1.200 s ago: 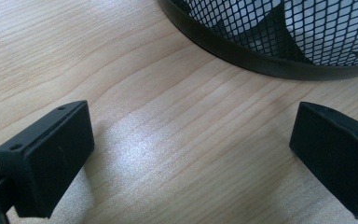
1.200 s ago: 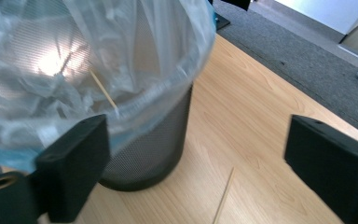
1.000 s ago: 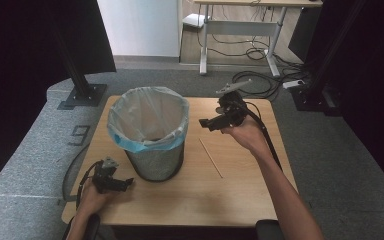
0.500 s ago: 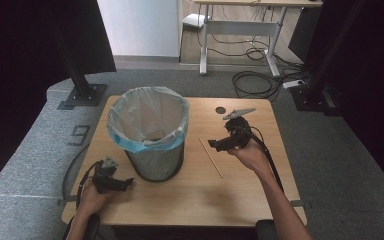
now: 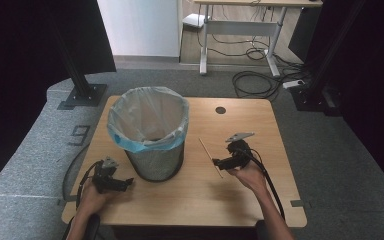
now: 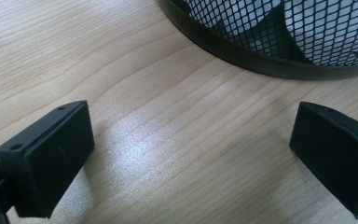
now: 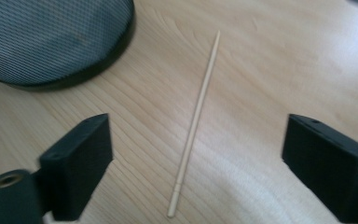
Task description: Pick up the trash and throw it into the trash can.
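A light wooden table (image 5: pixel 190 195) is standing on grey carpet, with a white desk and loose cables lying in the background. The black wire-mesh waste bin lined with a clear plastic bag (image 5: pixel 150 135) is occupying the table's left half, and the thin pale wooden stick (image 7: pixel 195 123) is lying flat on the bare wood just right of the bin, apart from its base. The right gripper (image 7: pixel 193 182) is straddling the stick's near, blunt end, its jaws spread wide and, having just been closing a little, not yet touching the stick lying between them. The left gripper (image 6: pixel 186 154) is resting low near the bin's foot, jaws parted and holding nothing. For a sound pickup, the right gripper is probably needing to sink until its pads (image 7: pixel 81 168) are skimming the wood, keeping the stick centred and crosswise between them; closing slowly is advisable, since so slender a stick may roll or slip beneath the pads.
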### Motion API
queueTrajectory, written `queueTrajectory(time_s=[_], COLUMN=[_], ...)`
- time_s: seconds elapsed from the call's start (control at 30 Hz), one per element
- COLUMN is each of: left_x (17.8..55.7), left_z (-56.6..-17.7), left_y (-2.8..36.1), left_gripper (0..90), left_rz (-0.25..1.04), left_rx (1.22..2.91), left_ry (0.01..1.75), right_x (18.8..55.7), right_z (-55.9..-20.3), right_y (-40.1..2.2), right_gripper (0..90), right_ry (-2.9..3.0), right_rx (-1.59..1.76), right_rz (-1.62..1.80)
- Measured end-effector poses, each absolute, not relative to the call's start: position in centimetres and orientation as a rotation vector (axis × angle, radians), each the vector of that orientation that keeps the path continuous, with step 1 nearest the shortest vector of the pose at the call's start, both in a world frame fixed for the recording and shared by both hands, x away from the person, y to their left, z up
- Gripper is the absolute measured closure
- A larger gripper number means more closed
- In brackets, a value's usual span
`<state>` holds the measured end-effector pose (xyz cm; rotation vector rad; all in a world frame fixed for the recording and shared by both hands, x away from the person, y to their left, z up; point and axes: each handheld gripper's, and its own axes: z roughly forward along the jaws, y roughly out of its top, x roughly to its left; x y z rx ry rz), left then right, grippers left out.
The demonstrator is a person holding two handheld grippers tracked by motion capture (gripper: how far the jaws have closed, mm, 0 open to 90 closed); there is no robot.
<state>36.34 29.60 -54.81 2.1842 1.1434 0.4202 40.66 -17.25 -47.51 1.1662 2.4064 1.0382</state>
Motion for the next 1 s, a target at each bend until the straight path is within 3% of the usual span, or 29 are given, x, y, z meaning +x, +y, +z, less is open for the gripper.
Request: queueTrajectory(time_s=[0.13,0.67,0.8,0.83,0.87,1.0], left_x=[36.3,36.3,36.3,36.3,36.3,36.3], left_z=[-54.8,-54.8,-54.8,-54.8,-54.8,-54.8], left_y=[29.6,29.6,29.6,29.6,29.6,29.6], left_gripper=[0.0,0.0,0.0,0.0,0.0,0.0], left_rz=[0.420,0.421,0.421,0.421,0.422,0.421], left_rx=[2.184,2.184,2.184,2.184,2.184,2.184], left_ry=[1.144,1.143,1.143,1.143,1.143,1.143], right_x=[40.5,39.7,39.4,39.4,39.3,39.2], right_z=[-49.0,-53.8,-53.9,-53.9,-54.0,-54.0], right_y=[-17.4,-16.5,-16.4,-16.4,-16.3,-16.1], right_gripper=[14.0,53.9,75.2,75.2,83.5,84.3], right_ry=[2.399,2.401,2.378,2.378,2.374,2.362], right_rx=[1.210,1.238,1.219,1.219,1.226,1.234], right_rz=[1.031,0.957,0.936,0.936,0.944,0.937])
